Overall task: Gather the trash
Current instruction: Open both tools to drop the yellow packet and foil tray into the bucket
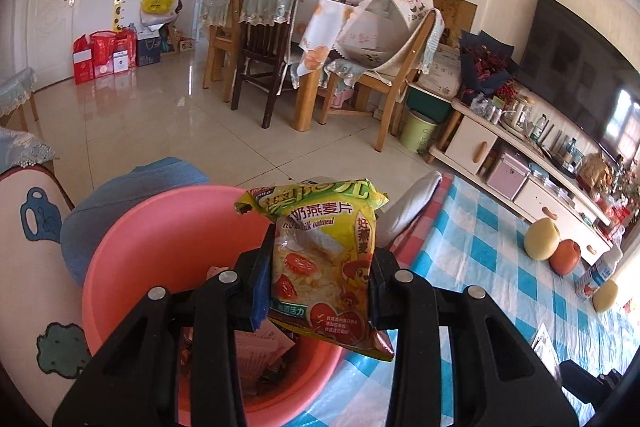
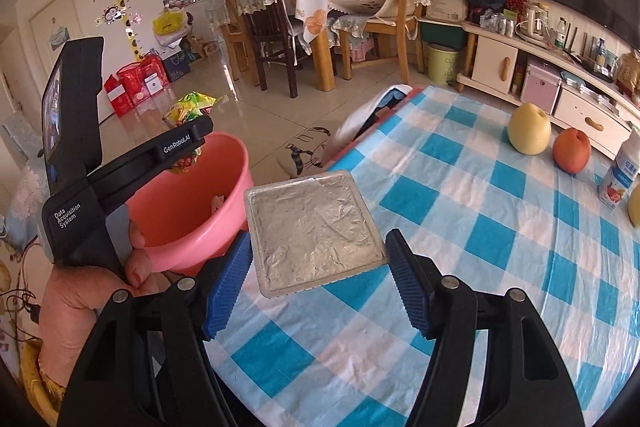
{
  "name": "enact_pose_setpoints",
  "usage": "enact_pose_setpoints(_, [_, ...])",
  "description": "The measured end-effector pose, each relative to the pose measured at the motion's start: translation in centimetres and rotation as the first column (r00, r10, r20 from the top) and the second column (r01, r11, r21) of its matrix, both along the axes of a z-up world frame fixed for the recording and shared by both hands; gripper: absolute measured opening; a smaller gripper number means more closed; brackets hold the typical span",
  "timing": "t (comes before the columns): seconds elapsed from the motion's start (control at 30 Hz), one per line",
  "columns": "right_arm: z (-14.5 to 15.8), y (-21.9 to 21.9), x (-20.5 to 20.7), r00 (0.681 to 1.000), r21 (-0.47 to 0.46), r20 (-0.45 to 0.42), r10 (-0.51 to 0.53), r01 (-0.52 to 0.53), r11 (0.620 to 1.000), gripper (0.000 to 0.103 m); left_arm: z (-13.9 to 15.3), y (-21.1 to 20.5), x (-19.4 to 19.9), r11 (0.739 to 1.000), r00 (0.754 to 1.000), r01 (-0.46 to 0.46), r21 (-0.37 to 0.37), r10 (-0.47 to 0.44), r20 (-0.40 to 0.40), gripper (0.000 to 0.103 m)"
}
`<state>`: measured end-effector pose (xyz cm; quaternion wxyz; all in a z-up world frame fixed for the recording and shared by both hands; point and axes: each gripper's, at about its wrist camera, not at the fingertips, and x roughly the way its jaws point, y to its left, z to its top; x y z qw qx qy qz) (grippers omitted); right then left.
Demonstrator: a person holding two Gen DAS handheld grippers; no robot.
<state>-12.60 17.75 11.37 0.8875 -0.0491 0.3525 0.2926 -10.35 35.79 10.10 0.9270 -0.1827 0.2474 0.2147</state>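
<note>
Both hands are loaded and the drop is the step in hand. The left tool (image 1: 322,283) is clamped on an oatmeal packet (image 1: 324,259), held upright right over the pink basin (image 1: 160,227), which already has wrappers lying in its bottom. The right tool (image 2: 318,271) is clamped on the 2 side edges of a foil-covered tray (image 2: 316,231), carried above the near left part of the checked counter (image 2: 480,227), with the basin just to its left.

Next move, by the look of it: part the left tool so the packet falls in, then swing the tray left past the rim and let it go too.

Readable print: "milk oatmeal" on the packet under large Chinese characters, and "GenRobot.AI" and "Data Acquisition System" on the left tool's body in the right view.

2 pears (image 2: 529,129), an apple (image 2: 572,151) and a carton (image 2: 622,175) sit on the far right.
</note>
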Motion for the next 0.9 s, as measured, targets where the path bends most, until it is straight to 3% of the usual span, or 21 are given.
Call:
enact_pose_setpoints(0.17, [0.4, 3.3, 0.7, 0.999, 0.001, 0.004, 0.054, -0.054, 0.999, 0.069, -0.2, 3.4, -1.2, 0.99, 0.993, -0.117, -0.08, 0.119, 0.021, 0.038])
enact_pose_setpoints(0.53, [1.4, 10.8, 2.8, 0.986, 0.027, 0.024, 0.164, -0.164, 0.986, 0.069, -2.5, 9.0, -3.3, 0.916, 0.955, -0.282, -0.284, 0.298, 0.014, 0.038])
enact_pose_setpoints(0.9, [-1.3, 14.4, 5.0, 0.983, 0.035, -0.031, 0.18, -0.179, 0.983, 0.071, -3.3, 10.3, -3.3, 0.908, 0.953, -0.298, -0.293, 0.302, -0.032, 0.038])
